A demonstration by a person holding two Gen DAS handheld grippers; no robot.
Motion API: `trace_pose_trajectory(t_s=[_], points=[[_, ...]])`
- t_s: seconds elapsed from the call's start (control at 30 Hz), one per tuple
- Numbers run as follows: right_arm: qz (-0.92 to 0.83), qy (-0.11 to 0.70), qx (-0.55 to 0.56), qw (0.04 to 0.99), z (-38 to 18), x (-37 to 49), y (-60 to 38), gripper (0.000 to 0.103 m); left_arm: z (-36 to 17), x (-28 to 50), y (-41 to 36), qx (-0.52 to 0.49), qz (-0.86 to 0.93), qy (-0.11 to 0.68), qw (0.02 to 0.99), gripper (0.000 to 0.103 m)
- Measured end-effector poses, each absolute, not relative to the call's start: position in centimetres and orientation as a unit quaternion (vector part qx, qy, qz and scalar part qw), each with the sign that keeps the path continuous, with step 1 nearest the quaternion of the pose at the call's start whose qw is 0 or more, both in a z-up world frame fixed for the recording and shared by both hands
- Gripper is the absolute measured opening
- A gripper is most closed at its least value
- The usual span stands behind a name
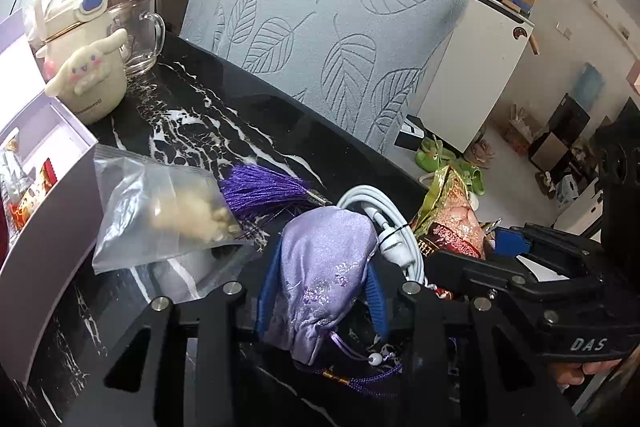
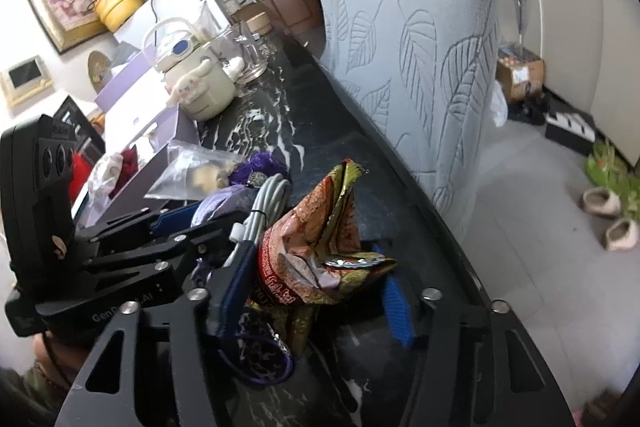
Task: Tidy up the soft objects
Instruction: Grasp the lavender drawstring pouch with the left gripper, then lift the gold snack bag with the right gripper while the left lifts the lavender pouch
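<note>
Left wrist view has the left gripper (image 1: pixel 320 291) clamped tight on a lilac satin pouch (image 1: pixel 324 267) sitting on the black marble table (image 1: pixel 192 115), blue pads pressing both its sides, and only here do you get the purple tassel (image 1: pixel 264 189) next to a clear zip bag (image 1: pixel 160 215) plus the coiled white cable (image 1: pixel 392 223) just right of the pouch. Right wrist view shows the right gripper (image 2: pixel 316 303) around a crumpled red-gold brocade pouch (image 2: pixel 320 231): left pad is against it, right pad looks a bit off, so can't tell if it's actually gripping.
</note>
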State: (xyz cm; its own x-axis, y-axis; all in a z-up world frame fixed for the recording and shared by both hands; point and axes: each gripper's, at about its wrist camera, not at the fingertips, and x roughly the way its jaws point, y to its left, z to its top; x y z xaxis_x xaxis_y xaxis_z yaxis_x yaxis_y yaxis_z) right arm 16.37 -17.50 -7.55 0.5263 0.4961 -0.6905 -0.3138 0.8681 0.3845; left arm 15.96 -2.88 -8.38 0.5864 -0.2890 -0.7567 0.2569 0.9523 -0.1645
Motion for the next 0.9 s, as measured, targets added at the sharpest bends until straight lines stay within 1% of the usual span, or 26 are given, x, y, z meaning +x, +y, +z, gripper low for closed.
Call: trace_pose_trajectory(t_s=[0.1,0.43,0.6,0.7,0.9], points=[[0.230,0.422,0.093,0.872,-7.4,15.7,-17.2,0.048,-8.3,15.1,-2.7,-0.019,-0.152,0.427,0.891,0.038],[0.253,0.423,0.082,0.866,-7.3,13.3,-16.4,0.047,-7.8,10.1,0.1,-0.047,-0.132,0.429,0.892,0.038],[0.285,0.425,0.072,0.856,-7.3,12.2,-14.5,0.047,-7.9,7.6,2.1,-0.052,-0.108,0.431,0.894,0.038],[0.308,0.425,0.059,0.849,-7.2,11.5,-12.8,0.047,-8.3,6.4,4.1,-0.074,-0.094,0.440,0.890,0.038],[0.329,0.424,0.032,0.843,-6.8,10.8,-10.2,0.047,-8.1,3.8,7.6,-0.112,-0.053,0.433,0.893,0.038]])
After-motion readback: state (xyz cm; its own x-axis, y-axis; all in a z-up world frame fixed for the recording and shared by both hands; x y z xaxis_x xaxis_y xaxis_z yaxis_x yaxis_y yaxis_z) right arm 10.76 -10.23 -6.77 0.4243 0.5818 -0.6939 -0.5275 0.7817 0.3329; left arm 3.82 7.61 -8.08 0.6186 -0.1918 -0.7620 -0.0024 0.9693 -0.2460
